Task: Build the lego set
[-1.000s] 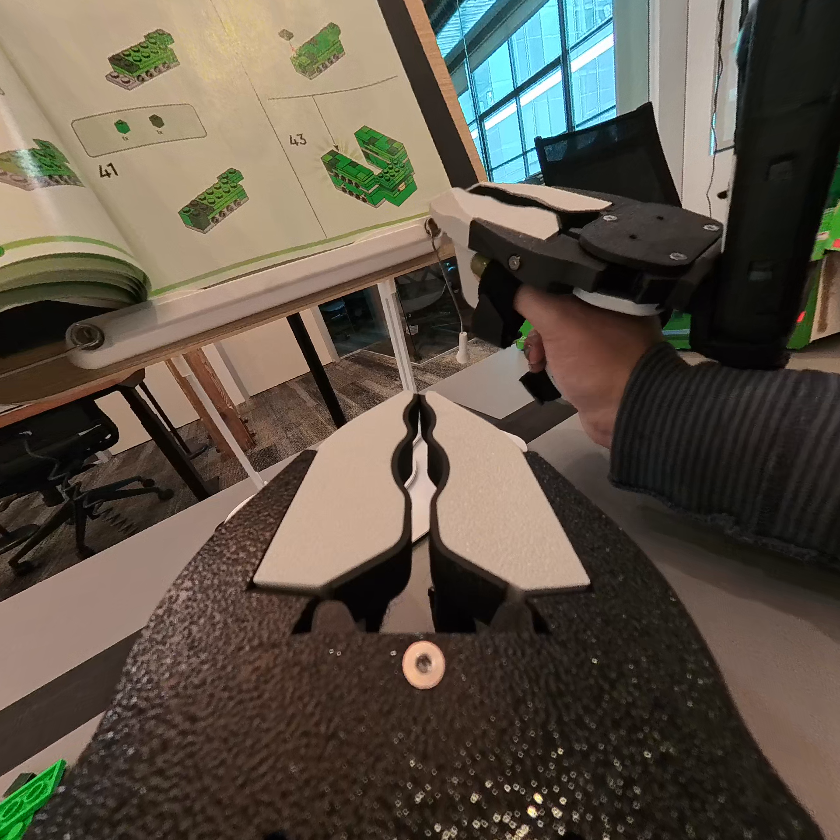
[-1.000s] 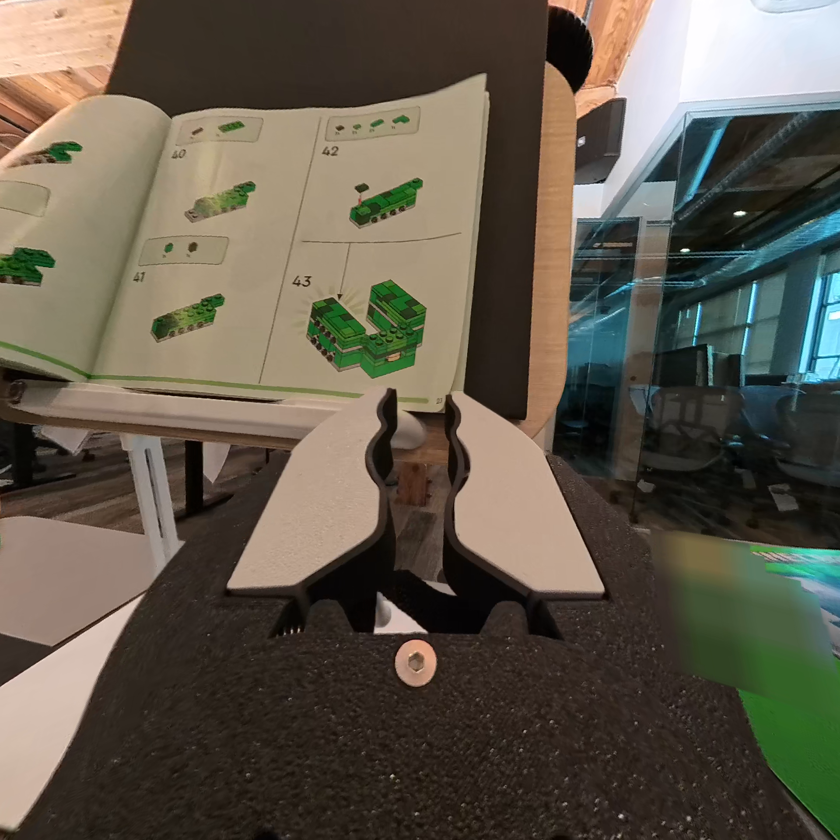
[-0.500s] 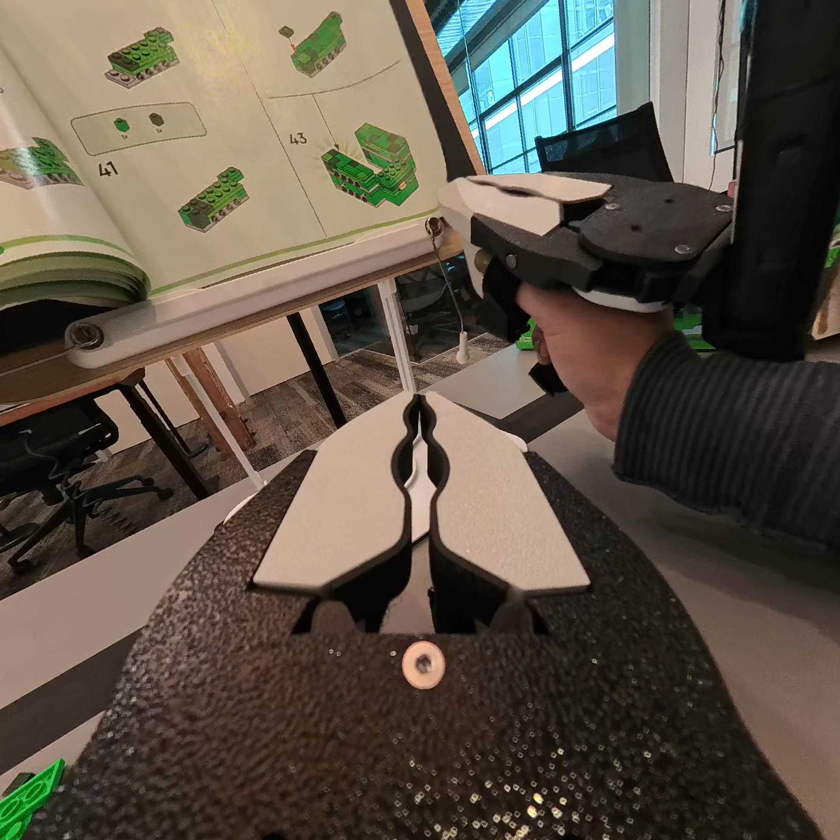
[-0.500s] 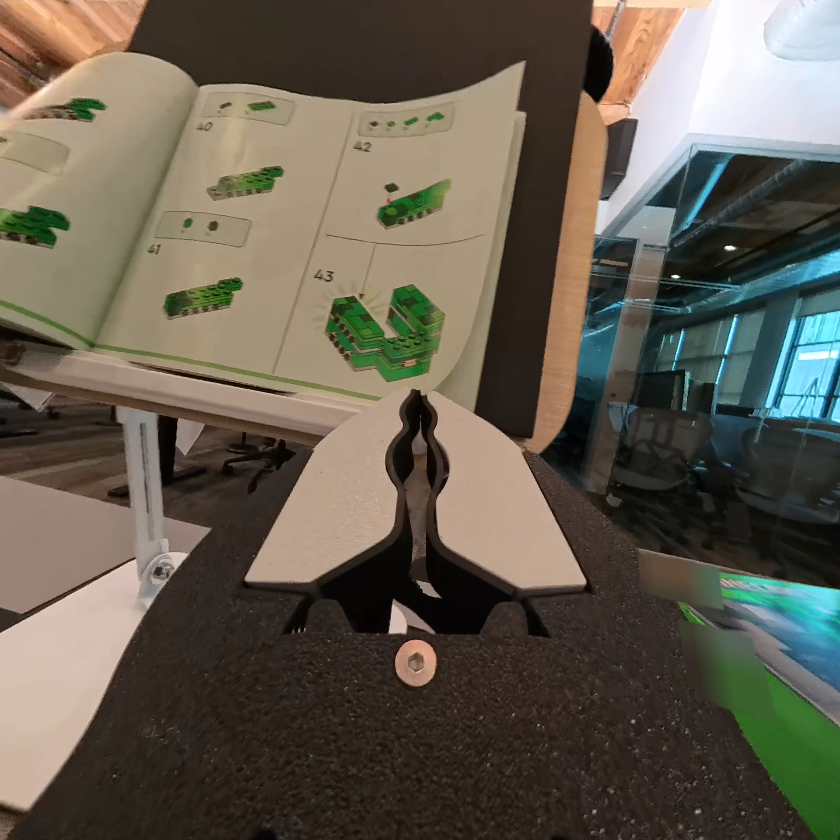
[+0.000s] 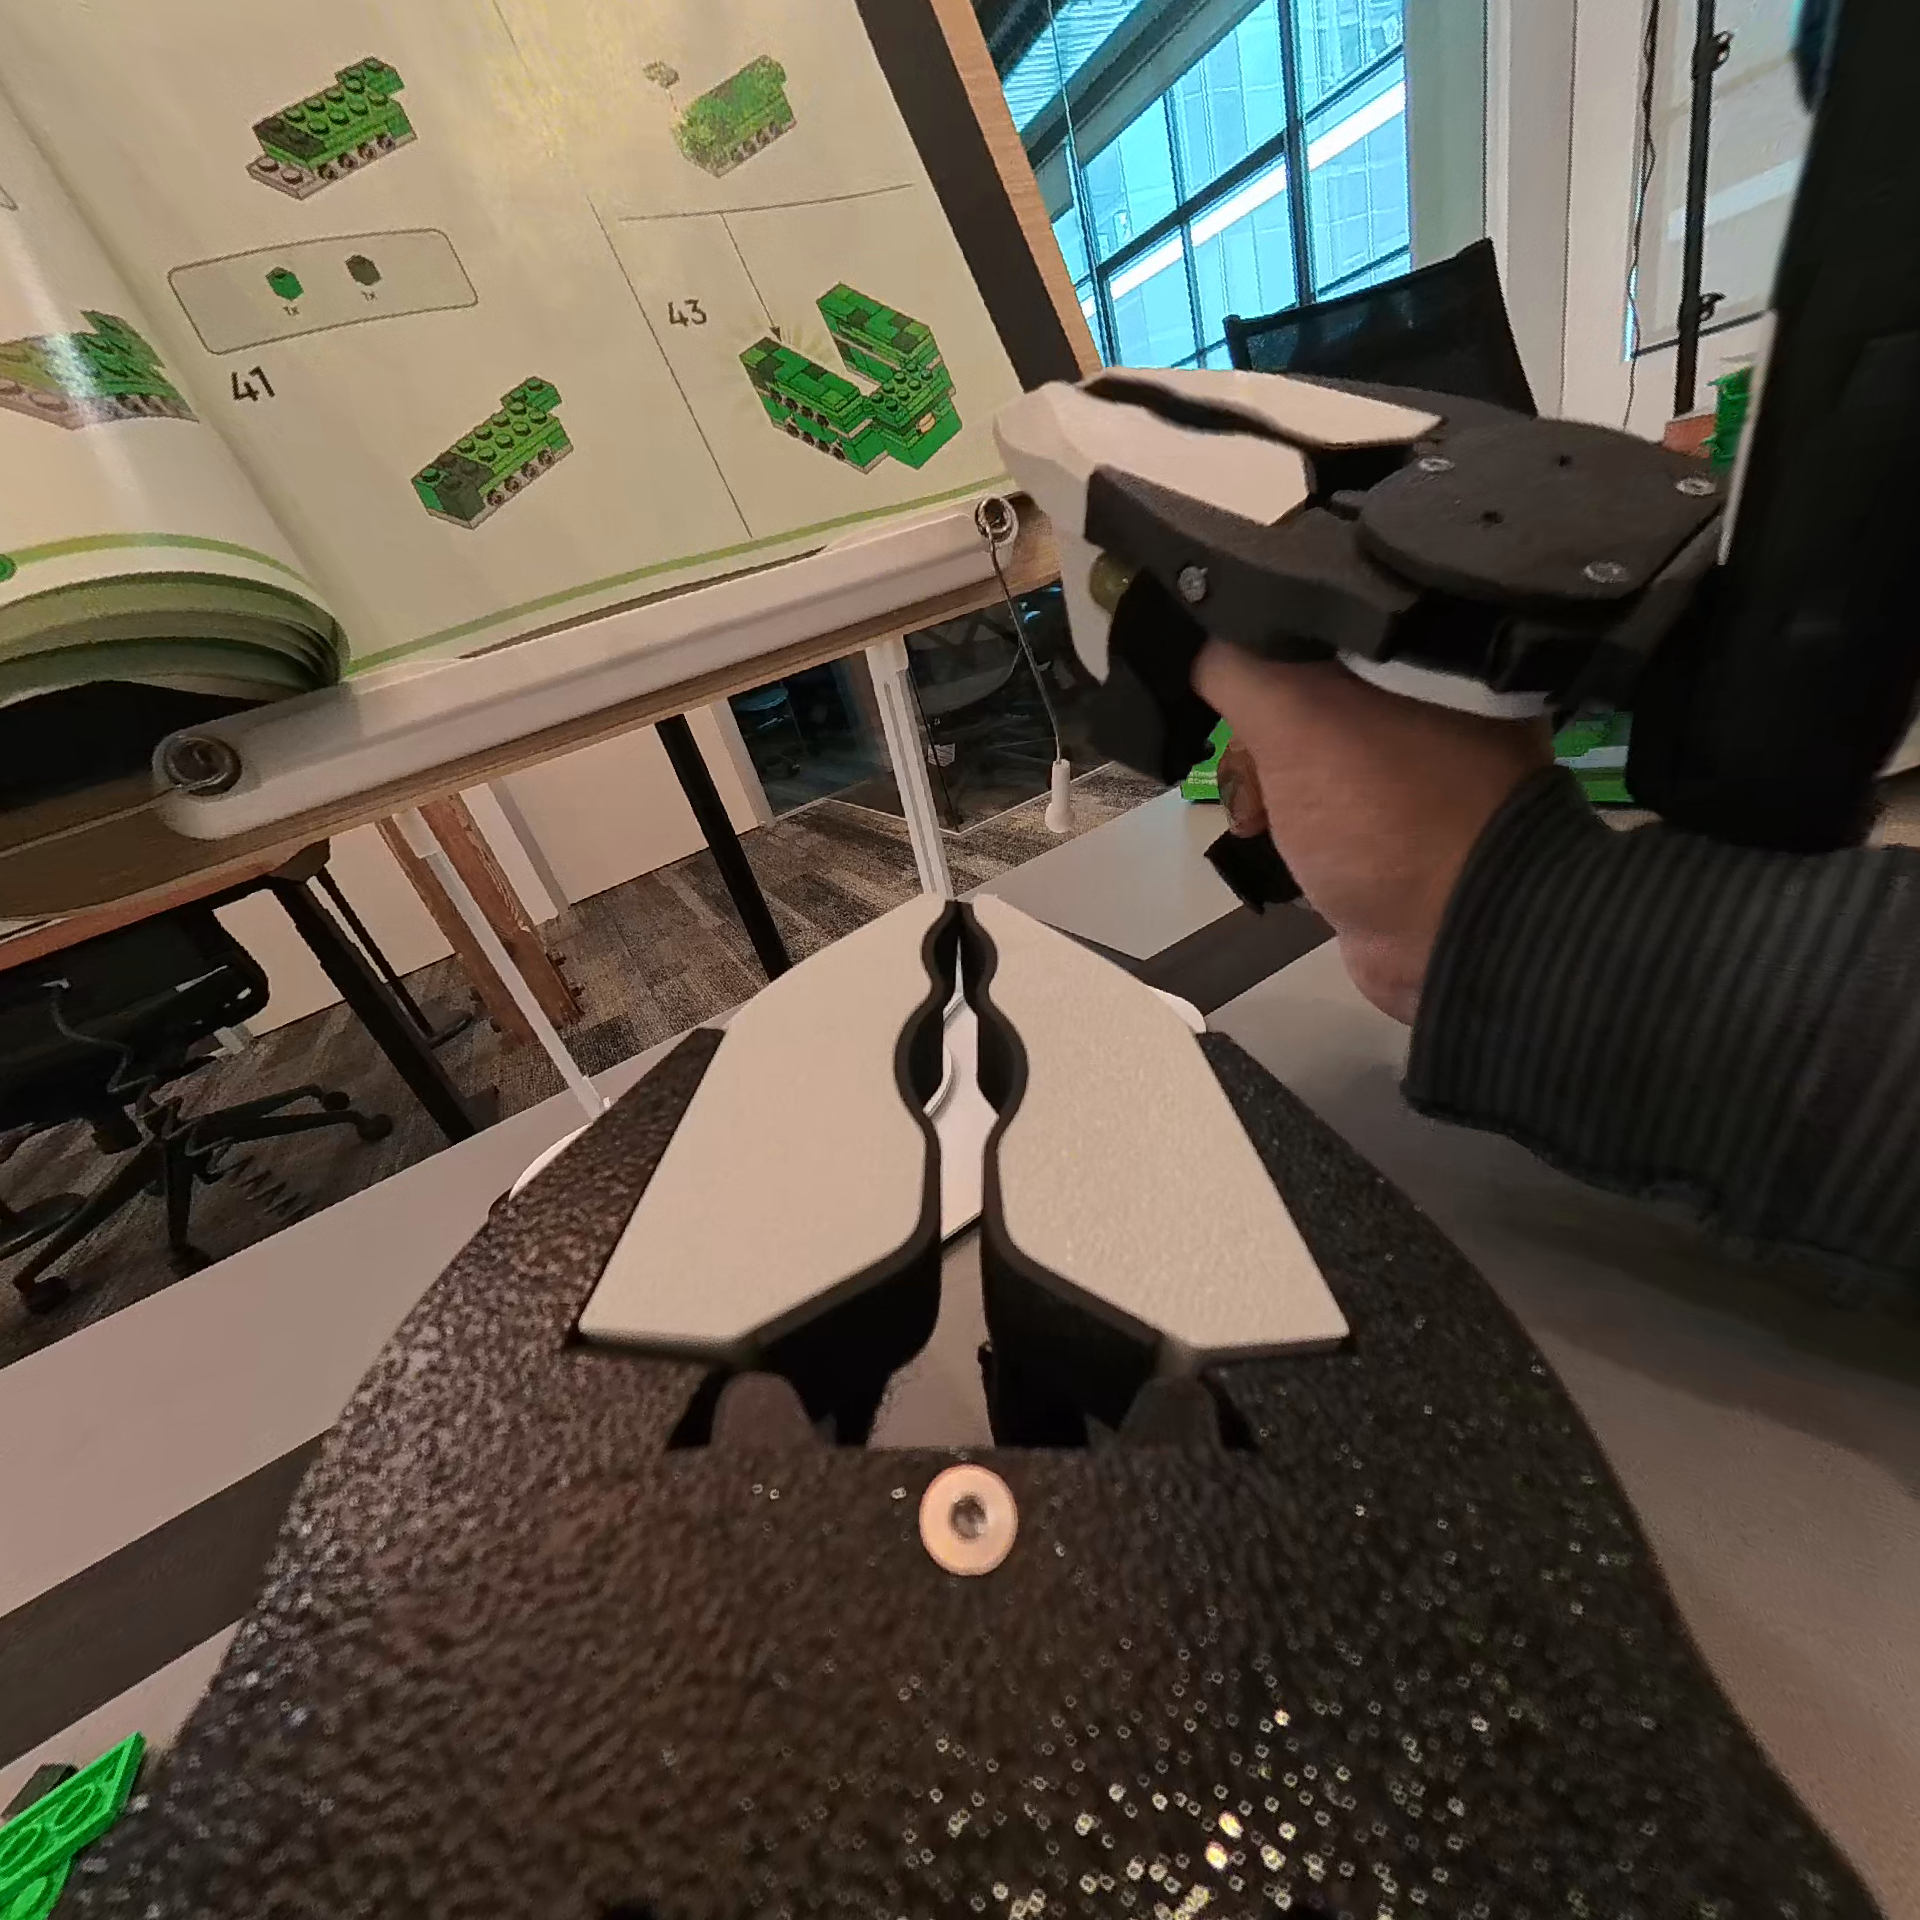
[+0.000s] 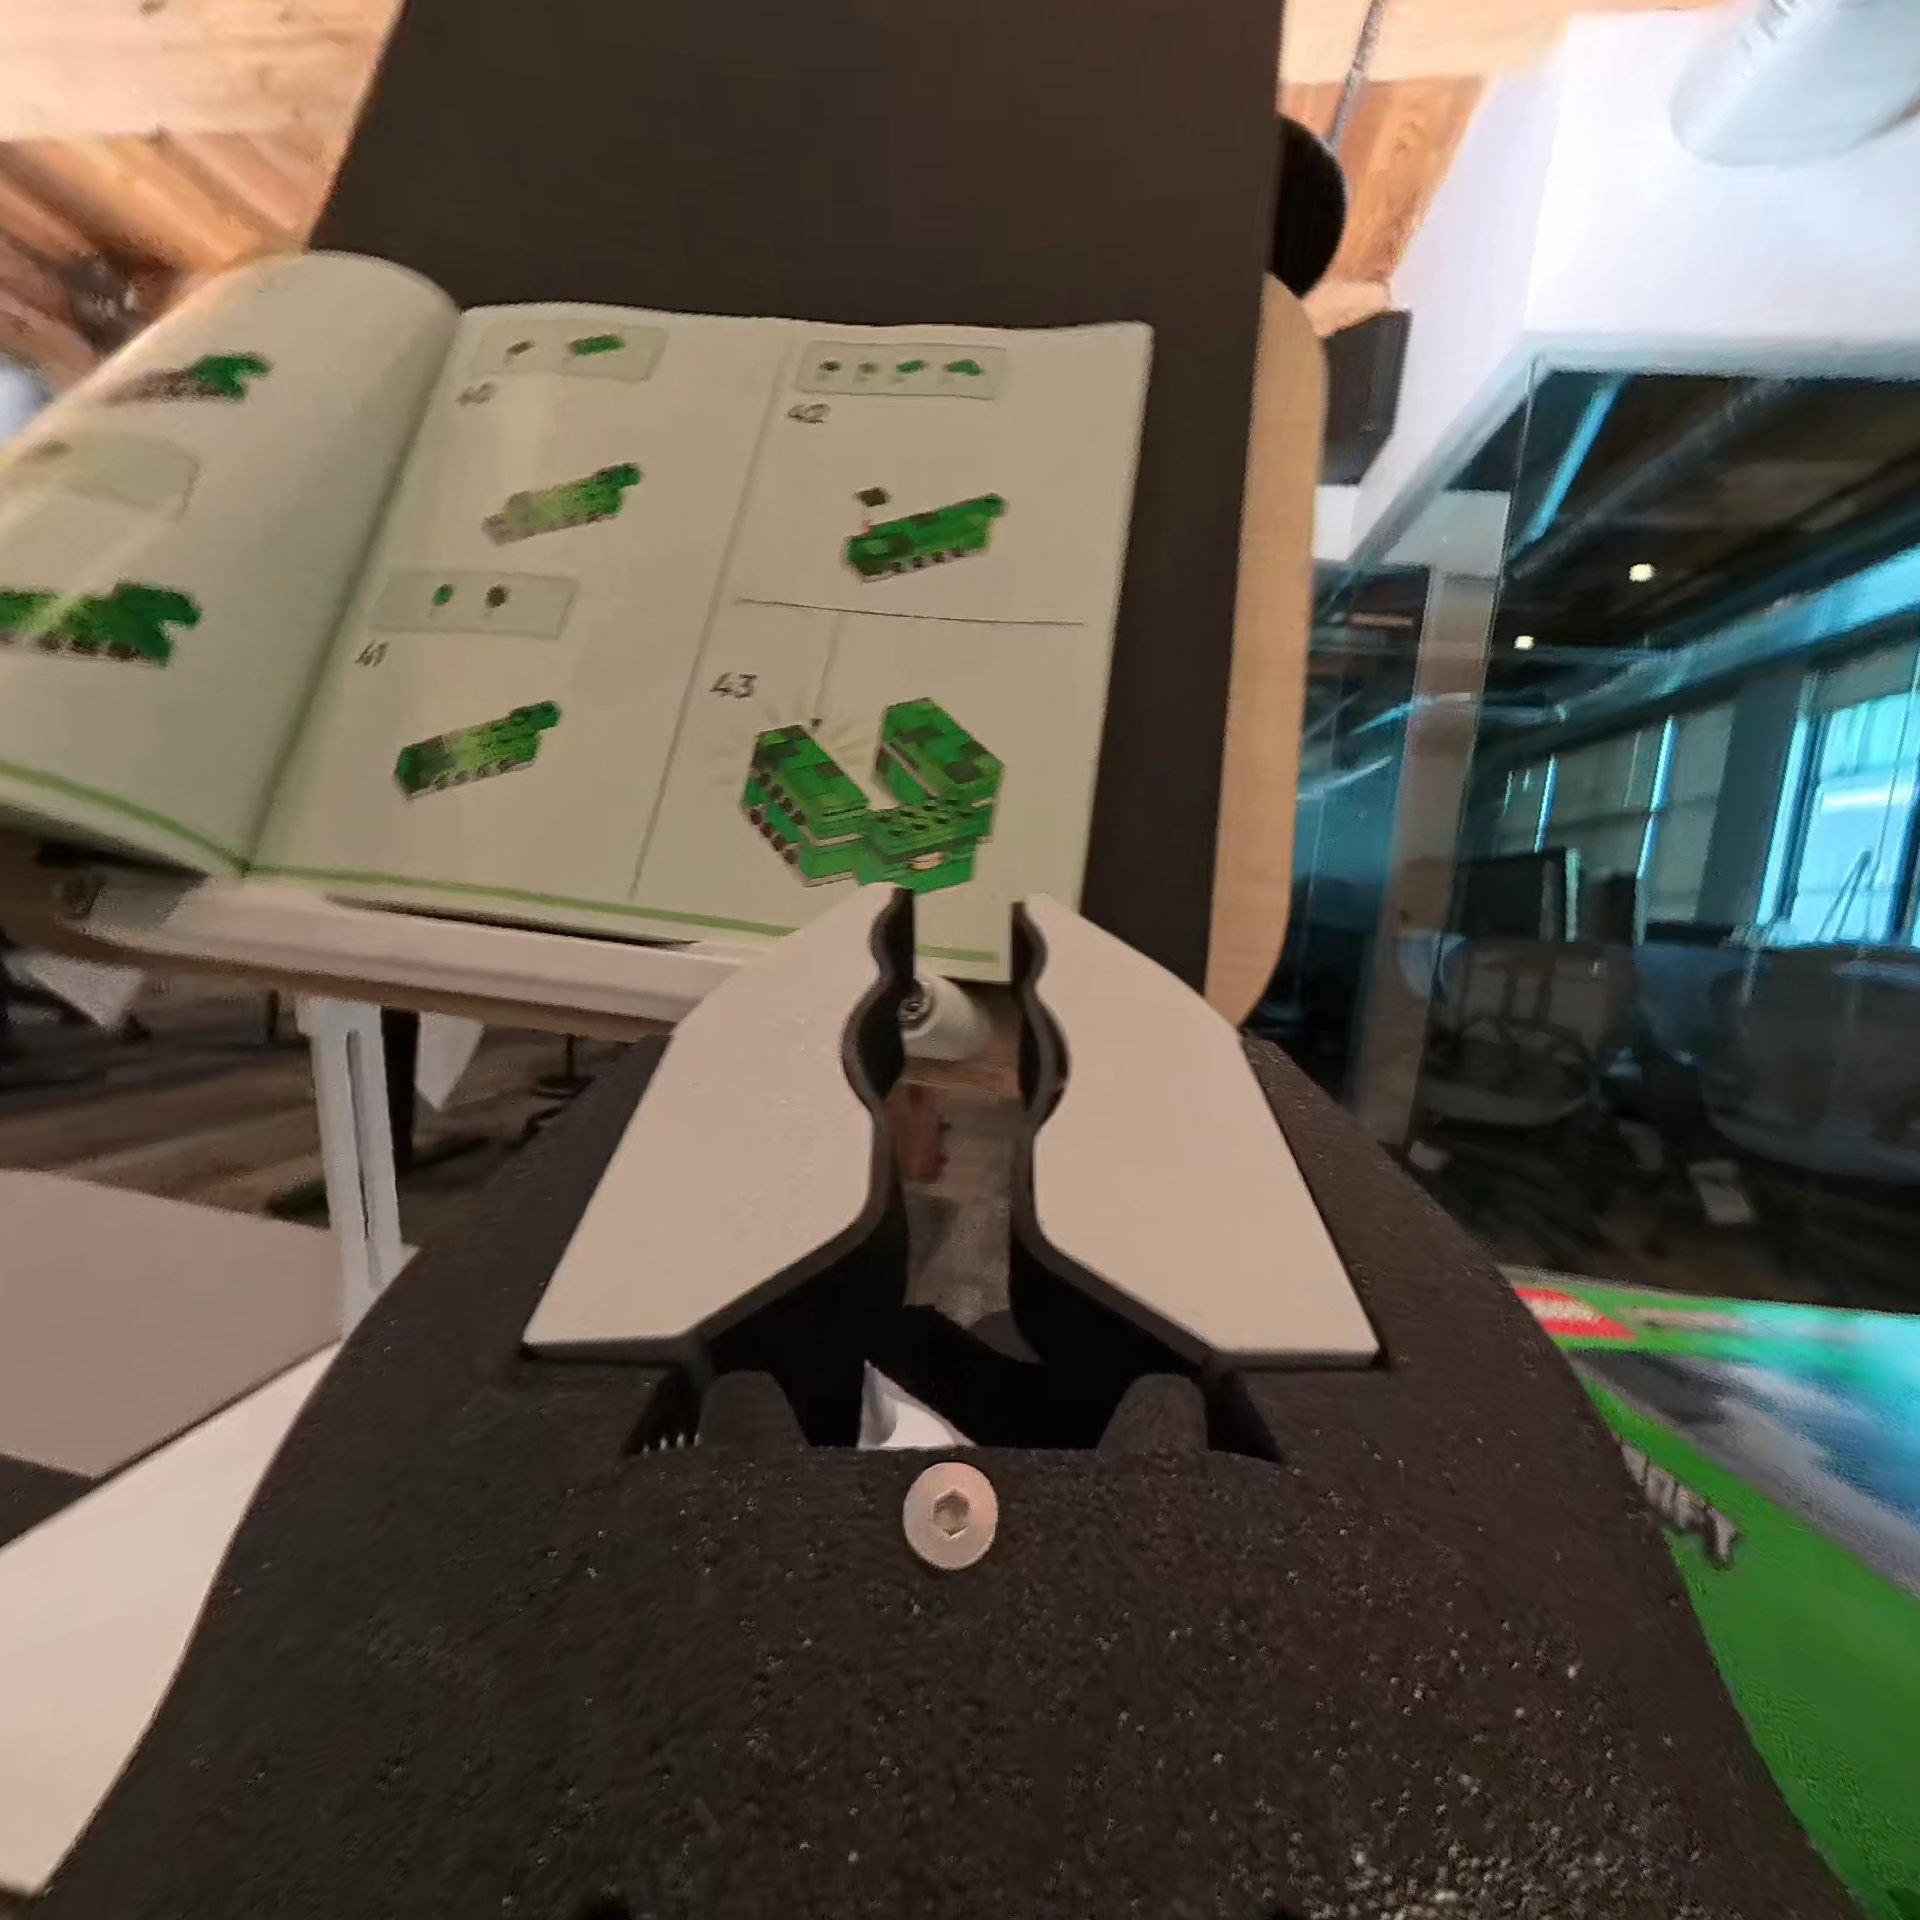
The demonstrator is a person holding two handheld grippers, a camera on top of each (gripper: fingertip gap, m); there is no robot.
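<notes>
while the right gripper (image 6: 961, 920) sits with its jaws slightly parted and empty right at the lower right corner of the instruction booklet (image 6: 665, 623), the left gripper (image 5: 961, 914) is closed on nothing, low over the tabletop (image 5: 208, 1371). the booklet lies open on a tilted stand (image 5: 582, 675); the only lego piece visible is a green plate (image 5: 62, 1839) at the tabletop's near left edge, and the set's box (image 6: 1766, 1475) lies at the right side. judging from this, the risk is a page tearing or creasing if the tips pinch it badly, or the light stand being nudged, since the tips are so near its ledge. room is tight at that ledge; the tabletop below and to the left looks open.
</notes>
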